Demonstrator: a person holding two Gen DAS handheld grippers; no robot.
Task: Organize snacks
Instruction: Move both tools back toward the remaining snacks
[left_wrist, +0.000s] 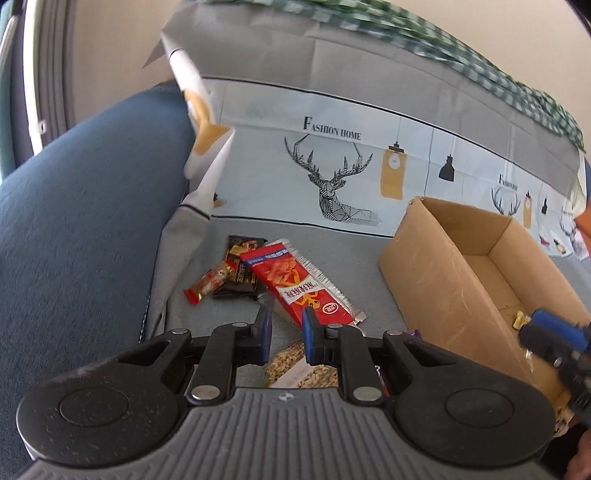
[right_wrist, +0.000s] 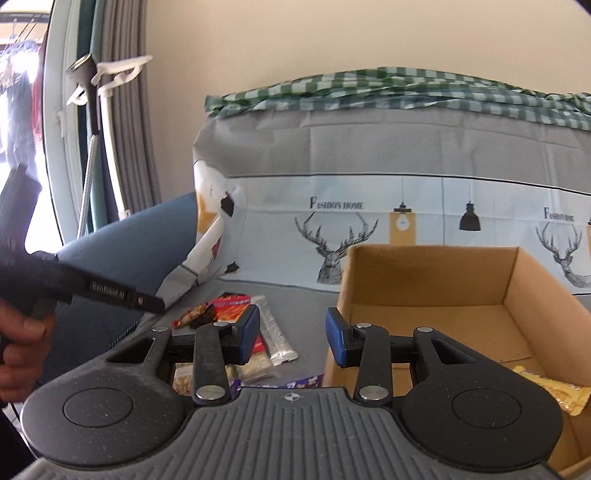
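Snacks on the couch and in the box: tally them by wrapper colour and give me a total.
Red: 2, the long packet and the small bar
Black: 1, the dark packet
Clear: 1, the seed packet
Purple: 1, the purple packet
Yellow: 1, the yellow packet in the cardboard box
Total: 6 visible

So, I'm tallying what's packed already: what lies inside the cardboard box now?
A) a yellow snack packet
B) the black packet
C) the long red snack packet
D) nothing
A: a yellow snack packet lies on the floor of the cardboard box, while the red and black packets lie outside it.
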